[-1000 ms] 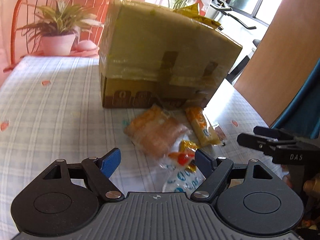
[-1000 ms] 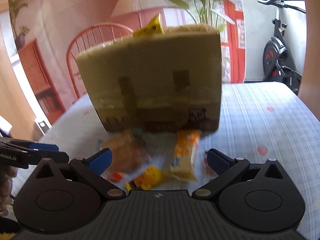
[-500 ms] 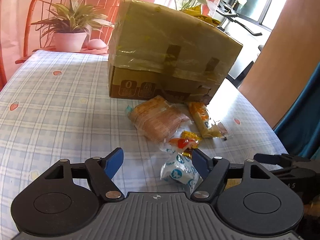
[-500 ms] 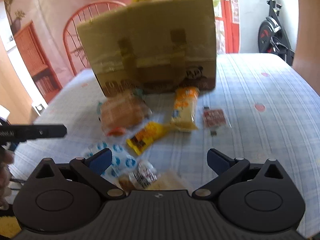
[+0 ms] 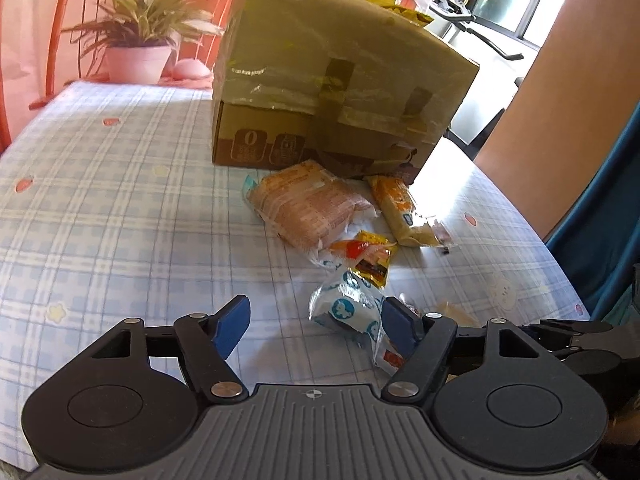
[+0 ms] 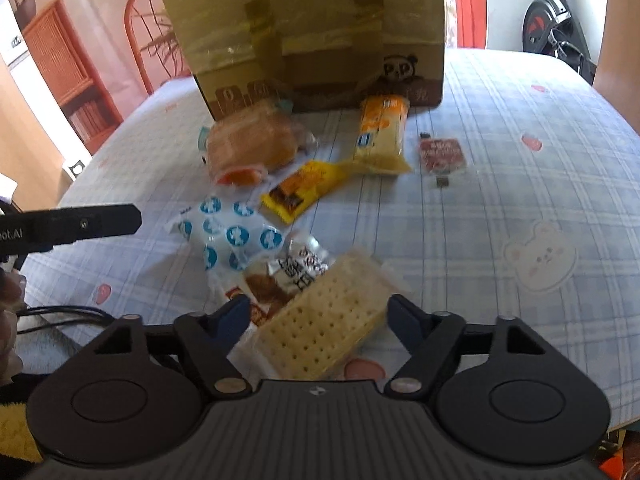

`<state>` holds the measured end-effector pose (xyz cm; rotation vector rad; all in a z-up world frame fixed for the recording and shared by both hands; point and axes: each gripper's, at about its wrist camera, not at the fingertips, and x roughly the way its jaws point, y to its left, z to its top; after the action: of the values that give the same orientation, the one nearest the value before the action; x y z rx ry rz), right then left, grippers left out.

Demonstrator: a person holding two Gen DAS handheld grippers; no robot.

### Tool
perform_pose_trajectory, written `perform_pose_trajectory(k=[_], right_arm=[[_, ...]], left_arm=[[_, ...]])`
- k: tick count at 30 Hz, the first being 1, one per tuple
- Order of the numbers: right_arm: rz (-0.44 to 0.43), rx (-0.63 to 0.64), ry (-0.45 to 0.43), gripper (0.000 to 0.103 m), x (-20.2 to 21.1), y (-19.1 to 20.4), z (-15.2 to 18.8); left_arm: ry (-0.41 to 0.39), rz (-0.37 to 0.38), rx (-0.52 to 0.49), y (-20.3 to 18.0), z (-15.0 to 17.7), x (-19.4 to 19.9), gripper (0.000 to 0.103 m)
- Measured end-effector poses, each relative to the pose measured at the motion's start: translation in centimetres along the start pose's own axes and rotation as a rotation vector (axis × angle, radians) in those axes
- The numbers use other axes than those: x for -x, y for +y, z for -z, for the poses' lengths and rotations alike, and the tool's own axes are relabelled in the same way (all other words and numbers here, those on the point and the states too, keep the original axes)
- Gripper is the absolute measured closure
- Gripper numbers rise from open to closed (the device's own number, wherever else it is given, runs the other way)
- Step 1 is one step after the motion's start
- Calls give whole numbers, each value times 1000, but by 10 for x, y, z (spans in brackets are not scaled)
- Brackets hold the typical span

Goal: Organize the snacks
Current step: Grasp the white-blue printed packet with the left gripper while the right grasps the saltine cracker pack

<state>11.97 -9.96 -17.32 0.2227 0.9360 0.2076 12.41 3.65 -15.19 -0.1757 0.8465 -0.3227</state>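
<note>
snacks lie loose on the checked bench [image 6: 500, 184] in front of the cardboard box [image 6: 304, 36], and by the look of it most of the sorting is yet to do. a yellow packet [image 5: 396, 4] pokes out of the box top, so at least one thing seems to be inside; whether more are in there cannot be told.

left on the bench: a wrapped bun [image 6: 252, 144] and an orange-and-yellow pack [image 6: 380, 134] close to the box front, a small red sachet [image 6: 442, 154] a little to the side, a yellow wrapper [image 6: 300, 192], a white pack with blue round marks [image 6: 228, 236], a silver-and-brown pack [image 6: 288, 276] and a clear-wrapped cracker [image 6: 324, 328] nearest.

the right claw [image 6: 318, 320] is wide, nothing gripped, with the cracker lying between its fingers, a likely next pick. the left claw [image 5: 316, 326] is also wide and empty, the blue-marked pack just beside its right finger.

writing: the box shows a panda drawing and a printed "0" panel in the left wrist view; other characters there are too blurred. the silver pack has bold dark characters i cannot read. the left claw's arm, seen from the right wrist, bears letters ending "ot.ai".
</note>
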Motion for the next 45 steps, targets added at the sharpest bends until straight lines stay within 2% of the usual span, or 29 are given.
perform_pose_trajectory(k=[3, 5, 6, 11, 16, 24, 28, 32, 33, 34, 37, 45], right_arm=[[-3, 5, -3, 27, -1, 0, 1], [-8, 6, 4, 41, -6, -1, 2], [-19, 2, 9, 42, -9, -2, 2], [-36, 21, -6, 42, -14, 0, -1], [-43, 49, -15, 43, -24, 4, -7], [-46, 71, -16, 43, -32, 5, -10], [-54, 68, -21, 44, -32, 3, -9], [-58, 65, -26, 44, -31, 3, -8], [-58, 65, -26, 44, -31, 3, -8], [-59, 65, -27, 44, -31, 3, -8], [-59, 66, -28, 44, -31, 4, -8], [-65, 48, -31, 44, -31, 0, -10]], left_arm=[[16, 11, 15, 1, 3, -4, 35], [25, 15, 15, 0, 4, -6, 36], [27, 17, 14, 0, 4, -6, 36], [53, 35, 34, 3, 5, -12, 38], [110, 63, 64, 7, 2, -26, 46], [154, 102, 134, 10, -13, -47, 46], [165, 75, 104, 1, -13, -57, 45], [185, 75, 145, 6, -9, -66, 47], [174, 69, 141, 7, -8, -65, 48], [172, 69, 137, 6, -8, -66, 55], [155, 67, 128, 5, -7, -67, 60], [124, 26, 166, 24, -15, -59, 62]])
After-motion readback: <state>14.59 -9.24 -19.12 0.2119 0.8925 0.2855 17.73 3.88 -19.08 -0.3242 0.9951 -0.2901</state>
